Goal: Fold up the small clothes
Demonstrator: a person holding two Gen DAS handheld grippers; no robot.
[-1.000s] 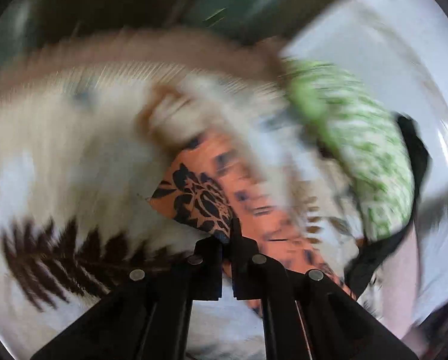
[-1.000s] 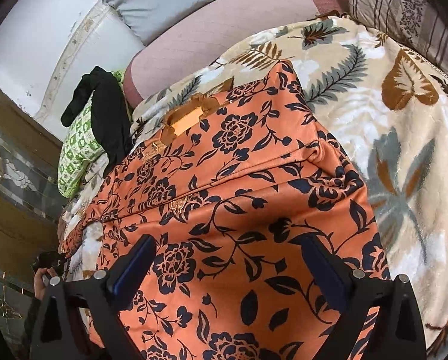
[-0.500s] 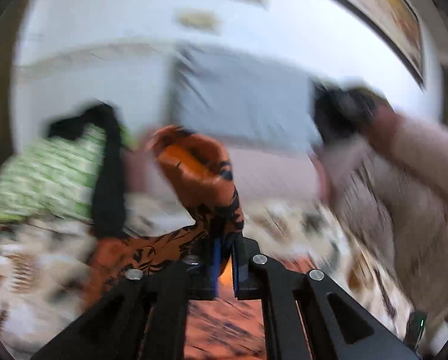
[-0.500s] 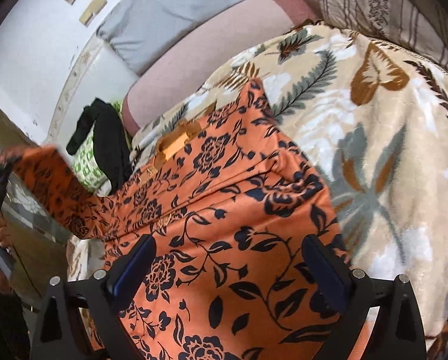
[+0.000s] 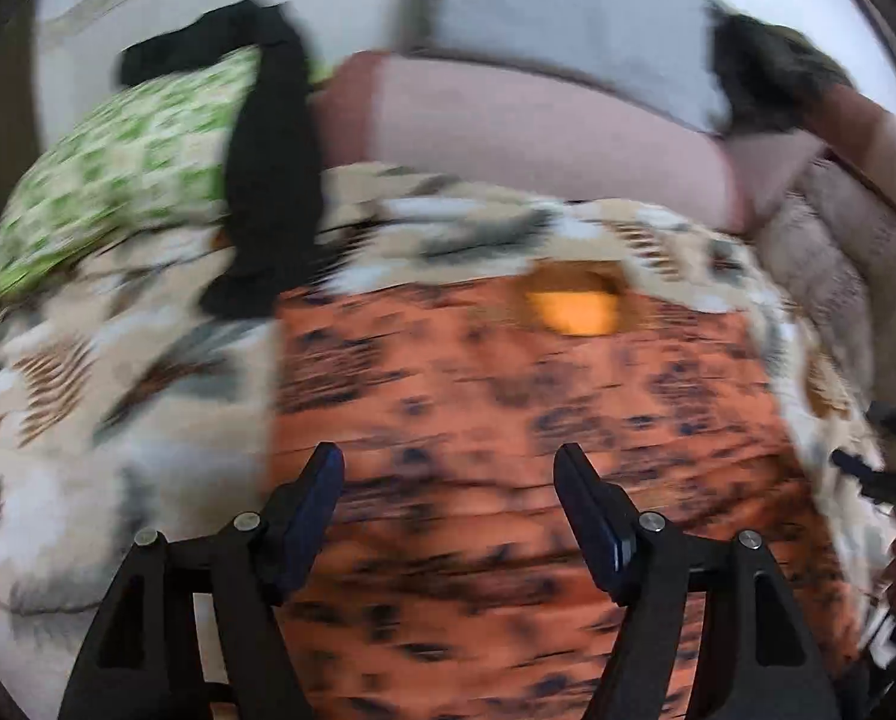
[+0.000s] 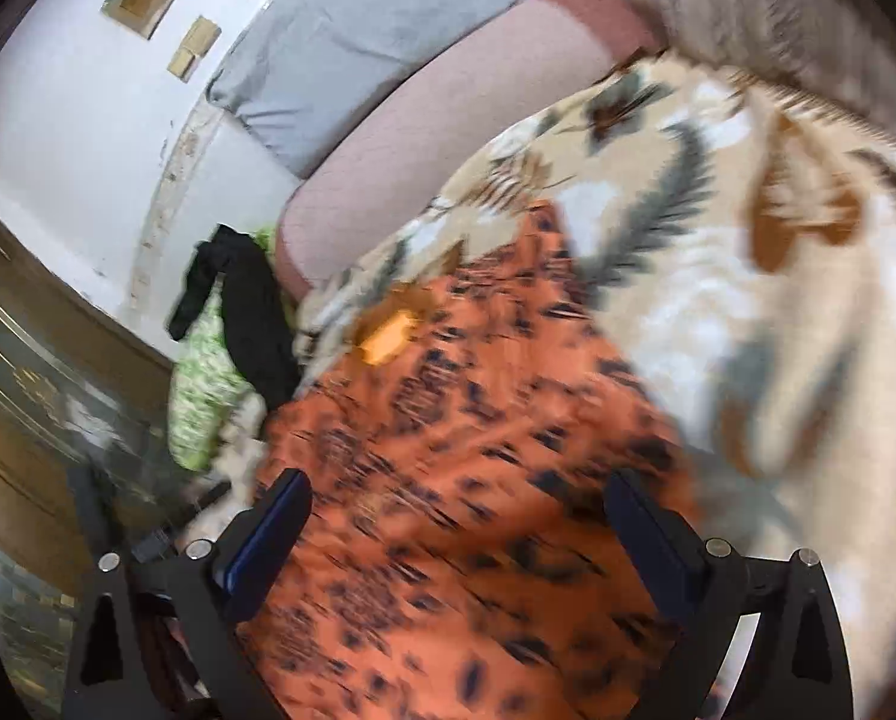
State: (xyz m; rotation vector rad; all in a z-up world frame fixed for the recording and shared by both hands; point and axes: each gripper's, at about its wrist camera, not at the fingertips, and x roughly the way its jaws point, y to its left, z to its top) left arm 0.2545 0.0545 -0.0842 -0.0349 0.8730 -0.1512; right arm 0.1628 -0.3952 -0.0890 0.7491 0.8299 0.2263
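An orange garment with a dark floral print lies flat on a leaf-patterned blanket; its neck label points to the far side. It also shows in the right wrist view. My left gripper is open and empty above the garment's near part. My right gripper is open and empty above the same garment. Both views are blurred by motion.
A green patterned pillow with a black cloth draped over it lies at the far left. A pink bolster and a grey pillow lie behind the blanket. A wooden cabinet stands left.
My left gripper was shut on the garment's side and carried it up and over; it has let go and now stands open. The garment now lies narrower. The right gripper stayed open.
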